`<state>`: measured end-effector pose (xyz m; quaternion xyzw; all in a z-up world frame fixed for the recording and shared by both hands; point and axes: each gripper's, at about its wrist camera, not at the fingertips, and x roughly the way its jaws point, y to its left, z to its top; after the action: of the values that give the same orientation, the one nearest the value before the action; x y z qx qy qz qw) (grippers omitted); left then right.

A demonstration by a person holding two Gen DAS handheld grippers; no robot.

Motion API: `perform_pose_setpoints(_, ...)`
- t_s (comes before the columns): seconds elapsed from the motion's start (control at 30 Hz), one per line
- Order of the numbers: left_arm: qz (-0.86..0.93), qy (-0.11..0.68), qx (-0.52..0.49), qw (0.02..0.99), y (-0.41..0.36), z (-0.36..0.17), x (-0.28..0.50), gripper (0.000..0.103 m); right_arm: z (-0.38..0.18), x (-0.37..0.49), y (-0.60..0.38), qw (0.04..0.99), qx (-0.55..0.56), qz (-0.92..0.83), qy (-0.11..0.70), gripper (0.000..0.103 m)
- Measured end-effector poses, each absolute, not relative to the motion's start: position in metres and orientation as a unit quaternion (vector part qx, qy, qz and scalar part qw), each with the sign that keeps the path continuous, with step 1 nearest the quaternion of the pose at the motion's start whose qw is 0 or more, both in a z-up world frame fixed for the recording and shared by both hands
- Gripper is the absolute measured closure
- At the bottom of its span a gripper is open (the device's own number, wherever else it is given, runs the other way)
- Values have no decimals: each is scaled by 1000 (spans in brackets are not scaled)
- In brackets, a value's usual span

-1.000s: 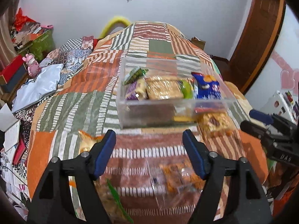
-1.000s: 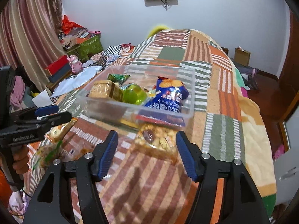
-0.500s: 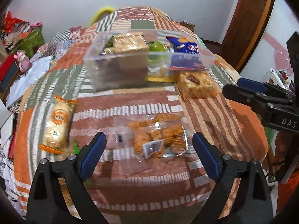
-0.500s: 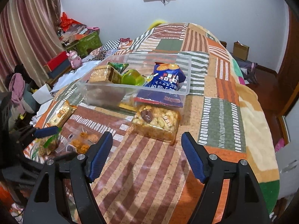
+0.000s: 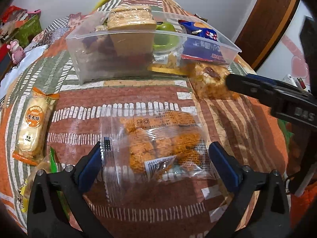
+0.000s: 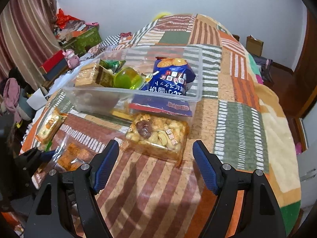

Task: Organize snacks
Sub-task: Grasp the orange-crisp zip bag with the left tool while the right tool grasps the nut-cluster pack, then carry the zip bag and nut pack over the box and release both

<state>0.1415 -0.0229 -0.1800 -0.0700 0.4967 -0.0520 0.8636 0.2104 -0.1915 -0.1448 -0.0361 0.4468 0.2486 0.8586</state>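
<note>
Left hand-held gripper [image 5: 154,164]: two matte black plastic fingers, each shaped as an open triangular frame, ending in a ribbed dark blue pad [image 5: 88,167]. A round silver screw head sits on each finger near its pad, with a second farther out. Right hand-held gripper [image 6: 155,166]: the same build, black triangular-frame fingers, ribbed blue pads [image 6: 205,168] and paired silver screws. Seen side-on from the left wrist camera, its black body bears pale embossed lettering reading "DAS".
</note>
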Motion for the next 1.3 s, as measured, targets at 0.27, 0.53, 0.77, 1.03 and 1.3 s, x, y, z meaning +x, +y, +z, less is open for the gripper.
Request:
perform_pose_setpoints(0.27,-59,482,-59,872,-27,-180,140,10,-166,229,-175,845,-30,245,474,19)
perform_pose_setpoints(0.53,-66,476,-63,875,-21,-172,138,37,-170,231,-171,841,-25,243,483,16)
perform_pose_setpoints(0.77,-55,465,-69,881,-9,-163,139,50,-178,238,-165,831,-27,245,499,15)
perform_pose_setpoints(1.03,-52,453,-79,886,-1,-151,141,61,-174,233,-174,836,-12,250,488,24)
perform_pose_setpoints(1.3,-45,432,-79,897,4,-135,135,62,-154,216,-177,849,-18,262,459,25)
